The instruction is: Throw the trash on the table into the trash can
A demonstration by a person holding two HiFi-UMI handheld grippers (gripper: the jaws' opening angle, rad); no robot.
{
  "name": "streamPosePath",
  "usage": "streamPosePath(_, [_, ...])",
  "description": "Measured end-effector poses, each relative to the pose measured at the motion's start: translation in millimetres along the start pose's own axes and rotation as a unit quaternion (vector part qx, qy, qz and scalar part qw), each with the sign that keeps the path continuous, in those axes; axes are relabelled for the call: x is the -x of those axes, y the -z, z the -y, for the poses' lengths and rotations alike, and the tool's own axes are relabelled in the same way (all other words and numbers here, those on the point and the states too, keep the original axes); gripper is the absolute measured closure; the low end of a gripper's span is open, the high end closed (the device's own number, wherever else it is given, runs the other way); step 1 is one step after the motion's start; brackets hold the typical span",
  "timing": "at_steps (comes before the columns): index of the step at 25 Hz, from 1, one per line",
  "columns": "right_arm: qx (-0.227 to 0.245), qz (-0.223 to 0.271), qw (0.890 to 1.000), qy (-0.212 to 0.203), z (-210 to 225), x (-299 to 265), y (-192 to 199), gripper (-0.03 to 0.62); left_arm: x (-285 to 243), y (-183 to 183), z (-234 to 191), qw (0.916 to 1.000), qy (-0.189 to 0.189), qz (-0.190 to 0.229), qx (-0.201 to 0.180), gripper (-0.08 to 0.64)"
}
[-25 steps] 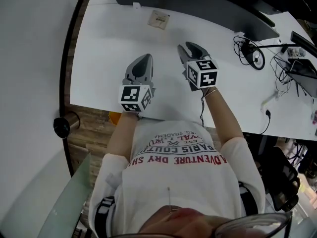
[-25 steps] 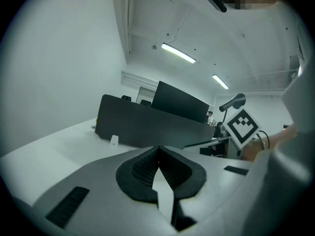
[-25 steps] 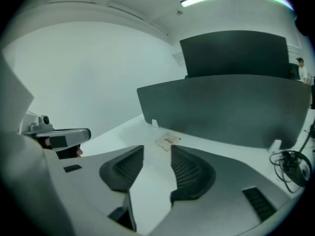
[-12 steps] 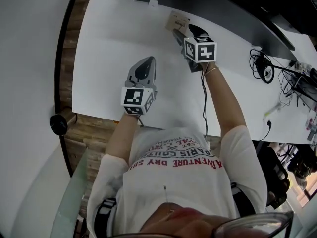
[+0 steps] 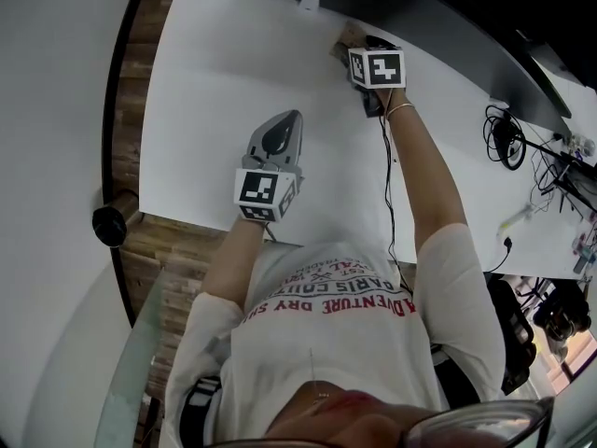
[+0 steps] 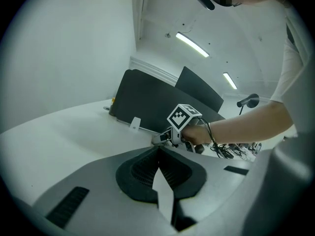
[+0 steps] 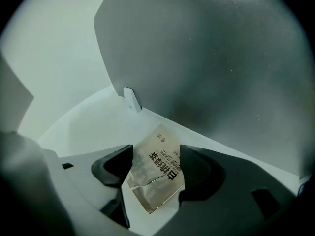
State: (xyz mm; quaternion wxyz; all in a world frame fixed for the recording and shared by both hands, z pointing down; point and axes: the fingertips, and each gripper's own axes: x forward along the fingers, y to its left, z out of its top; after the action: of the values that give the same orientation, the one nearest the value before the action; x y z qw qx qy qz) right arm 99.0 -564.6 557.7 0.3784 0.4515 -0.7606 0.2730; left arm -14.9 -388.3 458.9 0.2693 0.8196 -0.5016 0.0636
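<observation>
The trash is a crumpled beige packet (image 7: pixel 157 173) with dark print, lying flat on the white table (image 5: pixel 215 91) near the far edge. In the head view only a corner of the packet (image 5: pixel 342 36) shows past the marker cube. My right gripper (image 7: pixel 156 154) points down over it, and its jaws have just been opening. They stand wide on either side of the packet and do not press on it. My left gripper (image 5: pixel 287 119) hovers over the table nearer the person, its tips together and nothing between them. The left gripper view shows its own jaws (image 6: pixel 158 154) and the right gripper (image 6: pixel 163 138) beyond.
A dark monitor panel (image 5: pixel 420 7) stands along the far edge just behind the packet, with a small white tag (image 5: pixel 305 4) at its foot. Tangled cables (image 5: pixel 508 138) lie at the right. A dark round object (image 5: pixel 110 224) sits by the table's left near corner.
My right gripper has reached out toward the far edge, come down over the packet and opened its jaws. The left gripper has shifted slightly and stays closed.
</observation>
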Motion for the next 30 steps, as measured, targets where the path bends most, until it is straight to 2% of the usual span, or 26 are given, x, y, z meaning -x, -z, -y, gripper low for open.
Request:
streamPosePath(3, [0.001,-0.001,1.0,-0.005,-4.5,2.3,2.2,0.287,1.1,2.4,-2.5,1.0,0.001,0.0,0.005,0.537])
streamPosePath(4, [0.001,-0.001,1.0,-0.007,-5.5,3.6,3.9,0.321,1.2,3.5,-2.4,1.0,0.002,0.0,0.006,0.538])
streamPosePath(5, [-0.002,-0.001,1.0,-0.009,-5.8,5.0,5.4,0.43,0.8,4.4,-1.9,1.0,0.003,0.0,0.007,0.537])
streamPosePath(6, [-0.006,0.001,1.0,-0.009,-5.4,6.2,6.3,0.477,0.1,5.1,-1.1,1.0,0.004,-0.001,0.007,0.537])
streamPosePath(11, [-0.004,0.005,1.0,-0.015,-10.9,10.5,13.3,0.508,-0.9,8.4,5.8,0.9999,0.012,-0.003,0.004,0.538])
streamPosePath(13, [0.009,-0.003,1.0,-0.013,-11.6,13.9,19.7,0.55,-0.5,7.9,8.3,0.9999,0.012,0.0,0.0,0.537])
streamPosePath(17, [0.033,0.003,0.999,-0.02,-23.0,34.0,35.9,0.561,5.6,2.5,18.9,0.9999,0.008,0.009,-0.01,0.537])
streamPosePath(23, [0.019,0.039,0.997,-0.06,-48.3,93.9,63.6,0.563,31.2,-5.2,56.0,0.9991,-0.004,0.03,-0.028,0.537])
streamPosePath(30, [0.057,0.088,0.988,-0.114,-78.2,179.3,91.0,0.563,80.9,11.5,113.8,0.9963,-0.046,0.068,-0.024,0.537])
